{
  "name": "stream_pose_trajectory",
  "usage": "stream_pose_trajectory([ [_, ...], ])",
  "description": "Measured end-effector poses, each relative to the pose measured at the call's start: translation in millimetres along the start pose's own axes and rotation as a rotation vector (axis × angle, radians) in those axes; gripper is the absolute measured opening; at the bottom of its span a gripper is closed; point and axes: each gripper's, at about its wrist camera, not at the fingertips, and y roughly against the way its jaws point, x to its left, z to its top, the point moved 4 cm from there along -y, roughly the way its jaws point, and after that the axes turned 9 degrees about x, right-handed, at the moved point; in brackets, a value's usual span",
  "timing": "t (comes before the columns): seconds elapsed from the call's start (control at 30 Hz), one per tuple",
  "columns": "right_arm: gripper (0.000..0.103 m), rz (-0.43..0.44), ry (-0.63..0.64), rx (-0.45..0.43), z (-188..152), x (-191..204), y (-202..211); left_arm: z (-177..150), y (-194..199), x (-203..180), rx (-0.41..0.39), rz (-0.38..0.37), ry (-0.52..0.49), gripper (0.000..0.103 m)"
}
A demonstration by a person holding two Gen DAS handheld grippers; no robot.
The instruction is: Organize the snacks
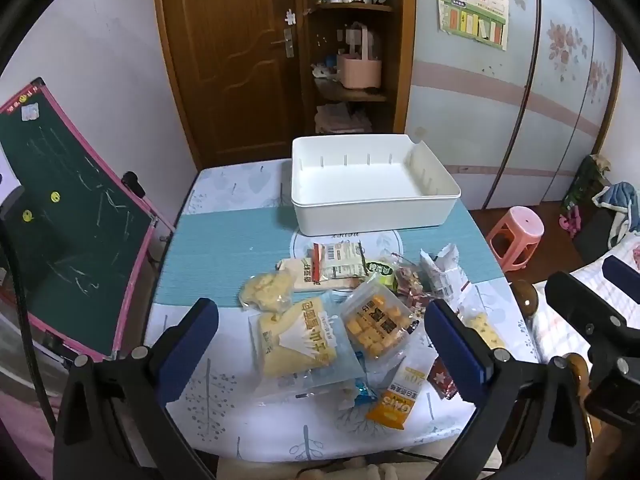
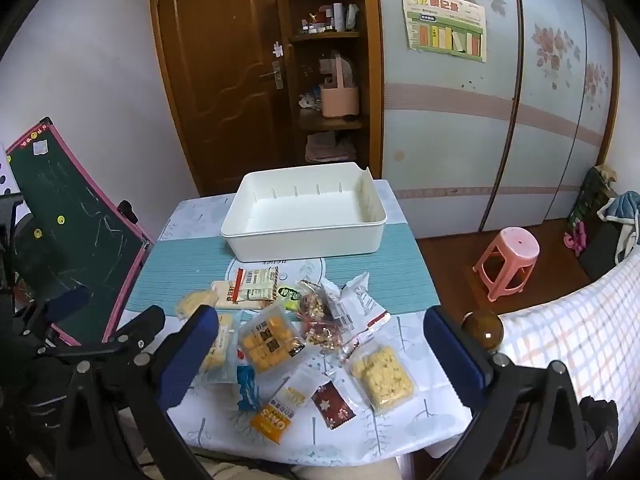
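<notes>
With both the left gripper [image 1: 320,344] and the right gripper [image 2: 320,344] spread wide and empty, the scattered clear and foil snack packets [image 1: 372,320] lie just below and ahead of both, the empty white rectangular plastic bin [image 1: 376,204] farther beyond

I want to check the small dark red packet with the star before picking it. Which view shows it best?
The right wrist view: the dark red packet lies fully visible near the table's front edge. In the left wrist view, that gripper's own finger hides part of it.

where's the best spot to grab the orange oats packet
Take the oats packet by its white upper end, coming down from above with the right tongs. It lies flat at the table's near edge, and that end overlaps nothing, though the dark red packet lies close beside it.
</notes>
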Motion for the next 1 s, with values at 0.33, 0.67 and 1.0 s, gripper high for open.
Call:
stream_pose_trajectory([
  [0.33, 0.103, -0.001, 0.008, 0.034, 1.0, 7.6, -12.7, -2.4, -15.9, -10.4, 0.043, -0.044, 0.000, 0.102],
  [0.67, 0.103, 0.014, 0.008, 0.060, 4.3, 9.2, -22.8, -6.0, -27.4, 1.5, 0.067, -0.071, 0.030, 0.102],
  [1.0, 0.103, 0.025, -0.004, 0.089, 2.7, 10.5, -33.4, -3.4, -32.8, 5.2, 0.091, -0.072, 0.033, 0.102],
])
